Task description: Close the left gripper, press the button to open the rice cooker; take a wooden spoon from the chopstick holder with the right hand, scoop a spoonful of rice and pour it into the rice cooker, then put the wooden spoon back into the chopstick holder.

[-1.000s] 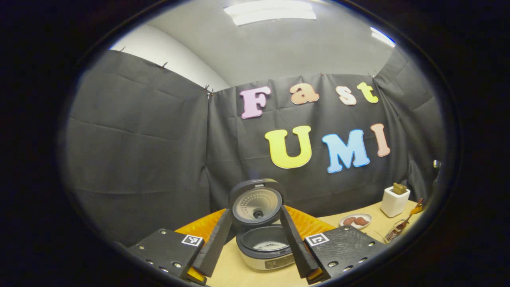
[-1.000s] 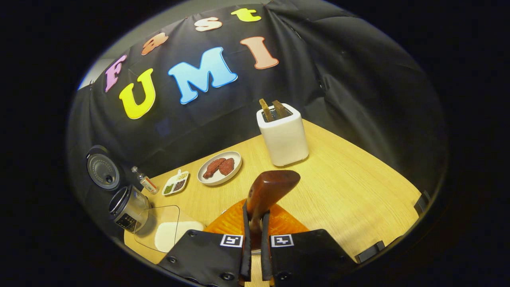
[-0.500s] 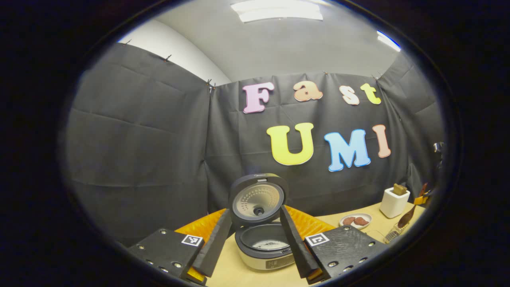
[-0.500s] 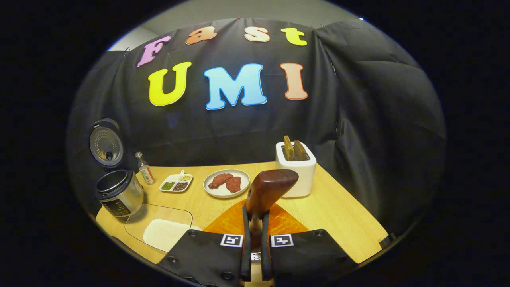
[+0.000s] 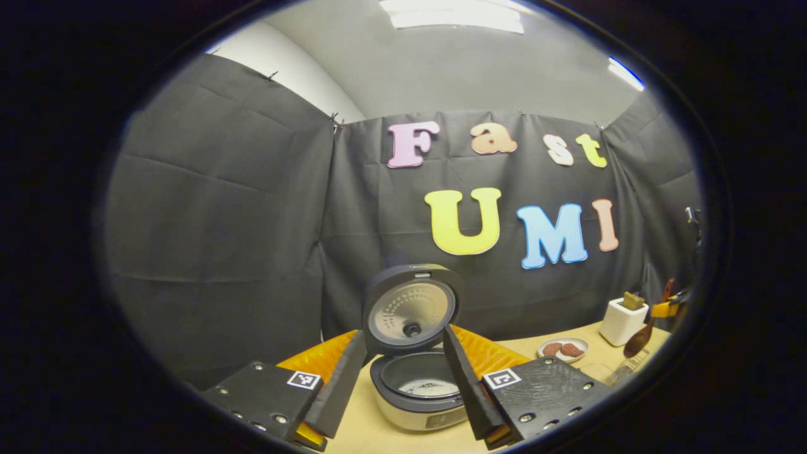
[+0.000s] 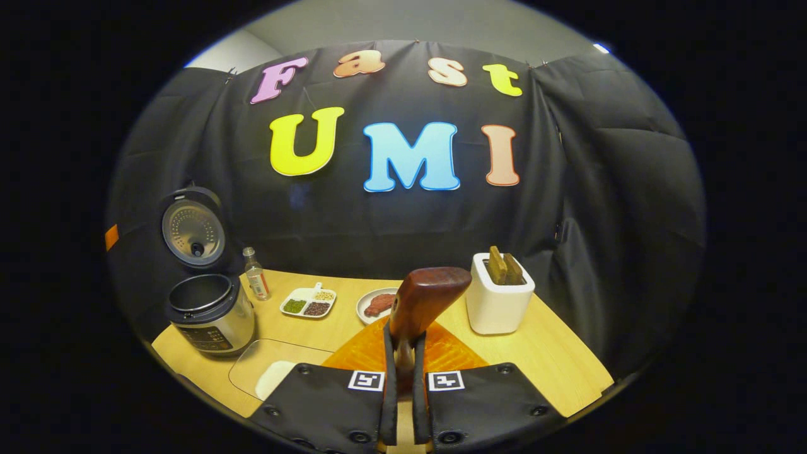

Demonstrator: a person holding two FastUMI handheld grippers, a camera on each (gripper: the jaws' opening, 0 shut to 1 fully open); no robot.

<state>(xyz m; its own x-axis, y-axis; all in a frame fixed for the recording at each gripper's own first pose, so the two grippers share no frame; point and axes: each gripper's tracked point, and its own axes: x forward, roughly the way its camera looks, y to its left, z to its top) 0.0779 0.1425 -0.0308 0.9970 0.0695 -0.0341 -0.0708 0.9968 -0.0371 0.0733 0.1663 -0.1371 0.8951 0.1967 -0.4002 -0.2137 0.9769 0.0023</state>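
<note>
Spoon (image 6: 429,296) swung leftward, table (image 6: 555,366) edge near

Small clear bottle (image 6: 255,282) upright on wooden table (image 6: 555,359), beside divided white dish (image 6: 308,302) of green, dark and pale grains; white plate (image 6: 376,304) with reddish meat pieces; ceiling light panel (image 5: 455,14) overhead.

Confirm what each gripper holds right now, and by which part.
The right gripper clamps the dark brown wooden spoon by its handle, bowl pointing up. The left gripper holds nothing, jaws spread open.
</note>
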